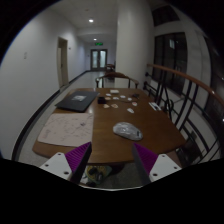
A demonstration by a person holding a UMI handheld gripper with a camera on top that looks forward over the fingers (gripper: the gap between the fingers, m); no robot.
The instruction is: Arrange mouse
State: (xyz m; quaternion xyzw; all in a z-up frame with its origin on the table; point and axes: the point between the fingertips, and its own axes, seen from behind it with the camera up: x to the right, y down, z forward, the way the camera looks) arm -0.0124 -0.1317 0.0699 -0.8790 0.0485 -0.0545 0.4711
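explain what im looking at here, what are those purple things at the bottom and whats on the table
This is one picture, taken by a wide-angle camera that rides on a hand-held gripper and looks forward along it. A person carries the tool; there is no robot arm. The purple pads are the inner faces of its two jaws, which stand open and hold nothing.

Ahead is a long wooden table in a corridor. On it lies a grey mouse, just beyond the jaws and untouched. Further back are a closed dark laptop, large sheets of paper and a few small white cards. Chairs stand along one side.
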